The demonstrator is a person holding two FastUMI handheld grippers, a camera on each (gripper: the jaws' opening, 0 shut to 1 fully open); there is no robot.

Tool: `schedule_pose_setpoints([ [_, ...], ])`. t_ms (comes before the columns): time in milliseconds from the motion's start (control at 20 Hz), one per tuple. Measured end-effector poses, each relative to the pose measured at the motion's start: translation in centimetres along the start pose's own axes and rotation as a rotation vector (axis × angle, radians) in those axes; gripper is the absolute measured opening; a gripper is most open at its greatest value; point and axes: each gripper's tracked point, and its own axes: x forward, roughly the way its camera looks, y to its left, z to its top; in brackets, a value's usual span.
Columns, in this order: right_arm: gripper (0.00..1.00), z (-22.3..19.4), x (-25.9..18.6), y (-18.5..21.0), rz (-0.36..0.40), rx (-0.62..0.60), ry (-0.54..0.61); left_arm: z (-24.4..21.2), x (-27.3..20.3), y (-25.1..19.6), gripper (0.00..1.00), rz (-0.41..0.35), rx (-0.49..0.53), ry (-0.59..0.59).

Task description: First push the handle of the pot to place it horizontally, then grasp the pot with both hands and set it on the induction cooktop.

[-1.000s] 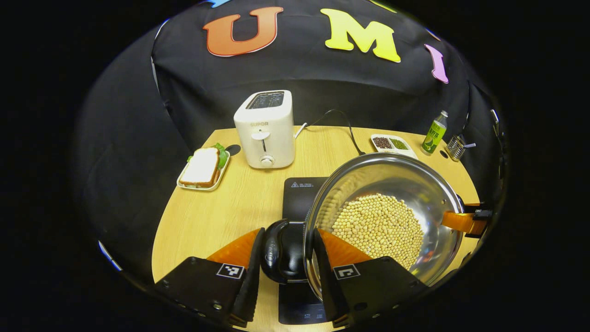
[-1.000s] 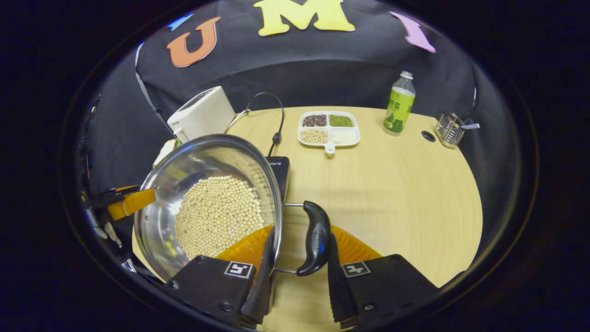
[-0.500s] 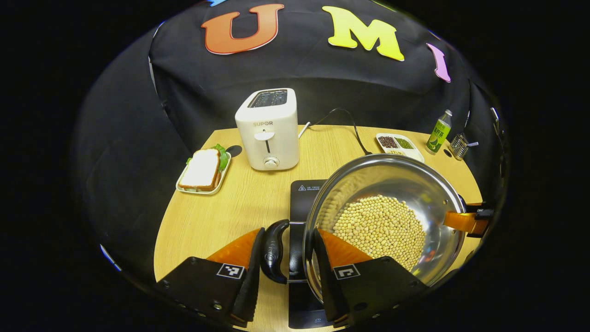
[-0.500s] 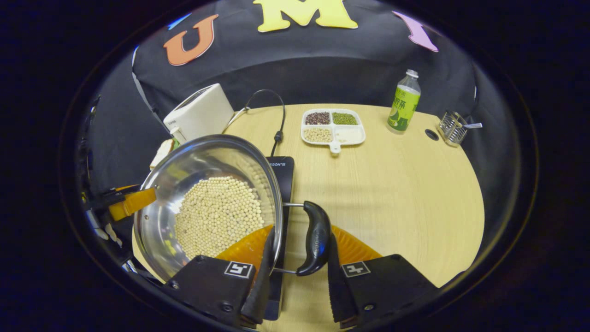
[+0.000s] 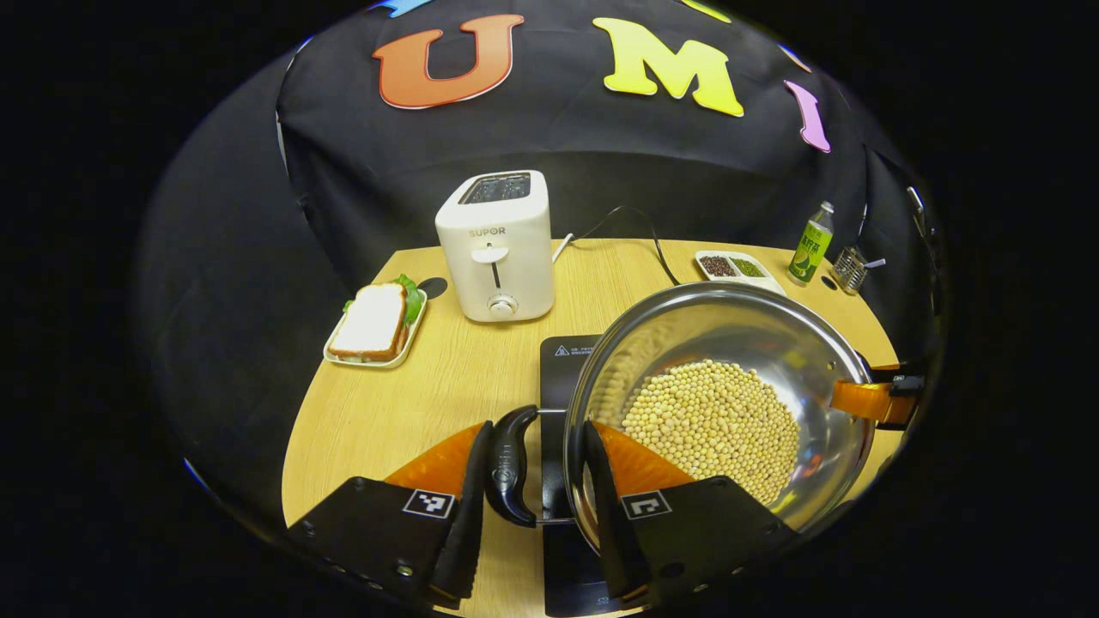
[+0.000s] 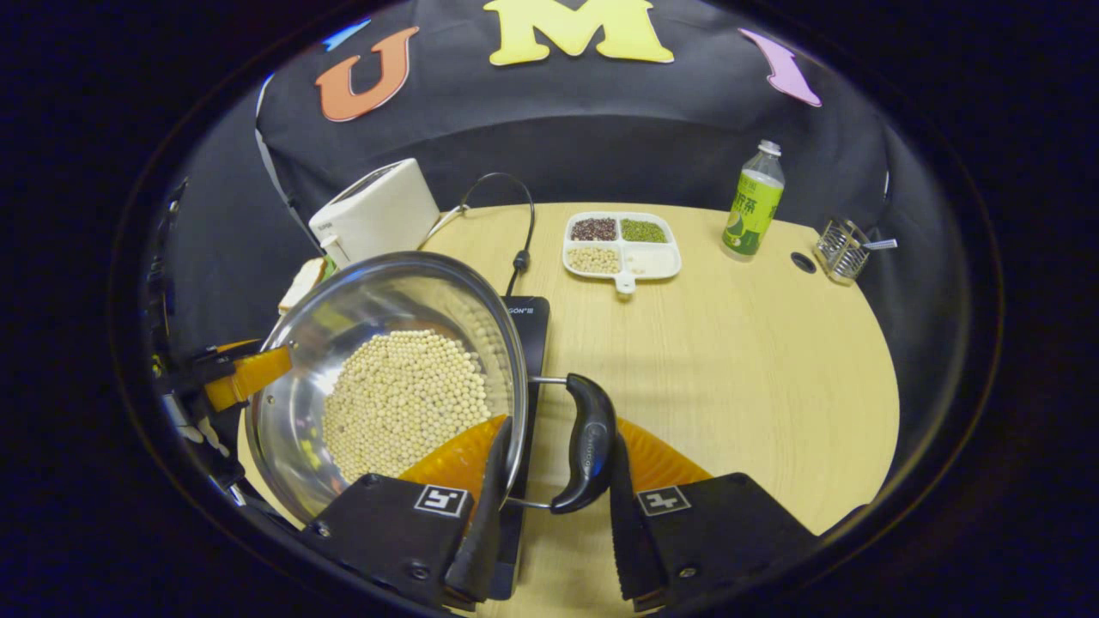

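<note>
A steel pot [image 5: 730, 322] holding soybeans [image 5: 713, 421] is over the black induction cooktop [image 5: 568, 365]; I cannot tell whether it rests on it. My left gripper [image 5: 537, 427] is shut on the pot's black left handle [image 5: 513, 463], with one finger inside the rim. In the right gripper view, my right gripper [image 6: 560, 429] is shut the same way on the pot's right handle [image 6: 584, 455], and the pot [image 6: 386, 296] covers most of the cooktop [image 6: 525, 322]. Each gripper also shows far across the pot in the other's view: the right gripper [image 5: 876, 401] and the left gripper [image 6: 245, 378].
A white toaster [image 5: 498, 245] stands behind the cooktop, with a sandwich plate [image 5: 371, 324] to its left. A divided dish of beans [image 6: 622, 245], a green bottle [image 6: 751, 202] and a wire holder [image 6: 846, 249] sit at the back right. A black cable [image 6: 519, 223] runs to the cooktop.
Both grippers kept their hold and carried the pot slightly. The cooktop has slid further under the pot, towards the lower edge of both views.
</note>
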Motion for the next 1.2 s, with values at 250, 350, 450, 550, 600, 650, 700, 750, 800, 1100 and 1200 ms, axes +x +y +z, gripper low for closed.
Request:
schedule_pose_setpoints([
  [250,0.57,0.1,0.1,0.0,-0.002,0.003,-0.02,0.2,-0.1,0.0,0.55,0.0,0.0,-0.018],
  [350,0.57,0.1,0.1,0.0,-0.002,0.002,-0.028,0.1,-0.1,0.0,0.55,-0.002,0.0,-0.022],
  [450,0.58,0.1,0.1,-0.1,0.0,0.004,-0.039,0.2,-0.1,0.0,0.55,-0.001,-0.001,-0.023],
  [550,0.59,0.2,0.2,0.0,-0.001,0.008,-0.041,0.2,-0.1,-0.1,0.45,-0.006,0.003,-0.024],
  [600,0.58,0.2,0.1,0.0,-0.003,0.0,-0.034,0.2,-0.1,-0.1,0.56,-0.009,0.005,-0.025],
  [650,0.59,0.2,0.2,-0.1,-0.004,-0.002,-0.034,0.3,-0.2,-0.1,0.56,-0.011,0.01,-0.029],
  [700,0.6,0.3,0.2,0.0,0.001,0.003,-0.037,0.4,-0.3,-0.1,0.57,-0.01,0.014,-0.035],
  [750,0.62,0.2,0.2,0.0,0.005,0.002,-0.04,0.4,-0.3,-0.1,0.57,-0.007,0.019,-0.041],
  [800,0.64,0.2,0.3,-0.1,0.012,0.006,-0.037,0.5,-0.3,-0.1,0.59,-0.003,0.03,-0.049],
  [1100,0.82,4.5,-3.2,-0.5,0.0,-0.12,-0.234,4.0,-3.7,1.0,0.96,0.082,0.049,-0.214],
  [1200,0.84,5.4,-4.9,0.1,0.008,-0.148,-0.275,4.7,-5.3,0.9,0.97,0.1,0.04,-0.245],
])
